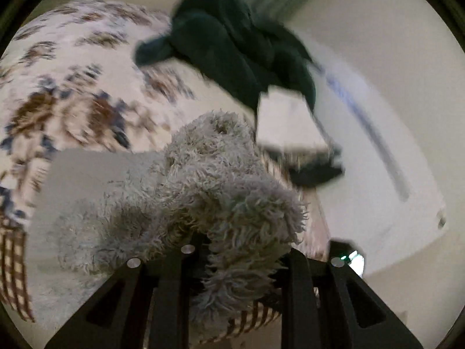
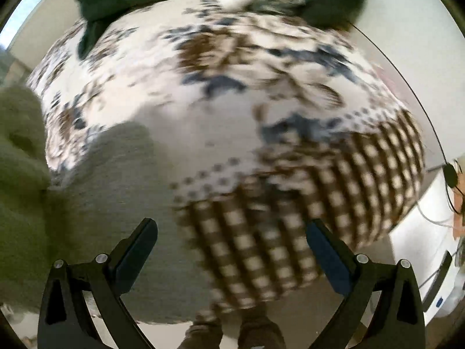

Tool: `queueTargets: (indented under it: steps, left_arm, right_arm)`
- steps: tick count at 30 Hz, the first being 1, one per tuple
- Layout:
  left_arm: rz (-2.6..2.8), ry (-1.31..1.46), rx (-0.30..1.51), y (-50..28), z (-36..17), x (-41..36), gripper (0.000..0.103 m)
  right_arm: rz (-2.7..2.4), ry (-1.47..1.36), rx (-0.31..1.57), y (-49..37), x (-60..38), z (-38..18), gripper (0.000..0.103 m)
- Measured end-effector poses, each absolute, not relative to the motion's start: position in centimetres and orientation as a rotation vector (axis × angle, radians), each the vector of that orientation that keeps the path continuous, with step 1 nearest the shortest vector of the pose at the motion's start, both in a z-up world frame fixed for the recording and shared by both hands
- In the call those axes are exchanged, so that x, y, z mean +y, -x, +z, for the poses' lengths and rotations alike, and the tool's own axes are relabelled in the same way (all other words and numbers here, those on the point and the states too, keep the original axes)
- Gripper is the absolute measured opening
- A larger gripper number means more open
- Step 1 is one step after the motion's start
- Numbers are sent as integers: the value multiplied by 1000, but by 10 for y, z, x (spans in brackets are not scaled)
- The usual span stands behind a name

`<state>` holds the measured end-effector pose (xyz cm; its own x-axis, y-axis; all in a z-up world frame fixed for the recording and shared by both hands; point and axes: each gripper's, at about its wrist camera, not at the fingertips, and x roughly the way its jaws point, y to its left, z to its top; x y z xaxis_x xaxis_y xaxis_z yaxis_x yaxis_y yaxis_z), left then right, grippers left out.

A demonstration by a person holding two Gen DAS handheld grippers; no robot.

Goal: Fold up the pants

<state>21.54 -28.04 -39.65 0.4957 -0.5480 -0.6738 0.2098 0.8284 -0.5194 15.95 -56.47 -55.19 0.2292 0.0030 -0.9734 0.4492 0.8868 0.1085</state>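
The left gripper (image 1: 232,264) is clamped on a bunch of shaggy grey fleece pants (image 1: 221,192), which hides its fingertips and fills the left wrist view from centre to six o'clock. At twelve o'clock a dark green garment (image 1: 232,46) lies smeared by motion blur on a floral bedspread (image 1: 72,87); a white block at two o'clock is too blurred to identify. The right gripper (image 2: 231,247) stands wide apart over the bedspread's brown checked border (image 2: 290,232), holding nothing. Grey fabric shows at nine o'clock there, cut off by the edge.
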Motion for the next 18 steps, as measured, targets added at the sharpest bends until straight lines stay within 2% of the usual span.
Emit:
queueTargets:
  steps: [2,4,5,6,7,13,18]
  left_arm:
    - [-461,345,1031,-218,-411,-308,21]
    - [-477,341,1112,-221,-422,-323,36]
    - [-479,331,1128,-219,-425,-328,55]
    - [-481,317,1137,-218,-425,-332,83]
    - [-485,312,1136,-215,-422,-335,90]
    - [-451,333,1104,-209,-391,-302,92]
    - [-234,295,1103,-238,-403,-214,92]
  right_arm:
    - [-337,-440,1321,-150,-584,-554,103]
    - [-346,-464,1325,-142,-598,-556,103]
    - [-347,-481,1327,-138,-605,-557,103]
    - [-341,-512,1328,-136,-614,-559,103]
    - [-334,-541,1330,-134,-619,-560,103]
    - [-238,-728,1292,-144,-624,-562,103]
    - [21,-967,1250,-171,-603,-572,103]
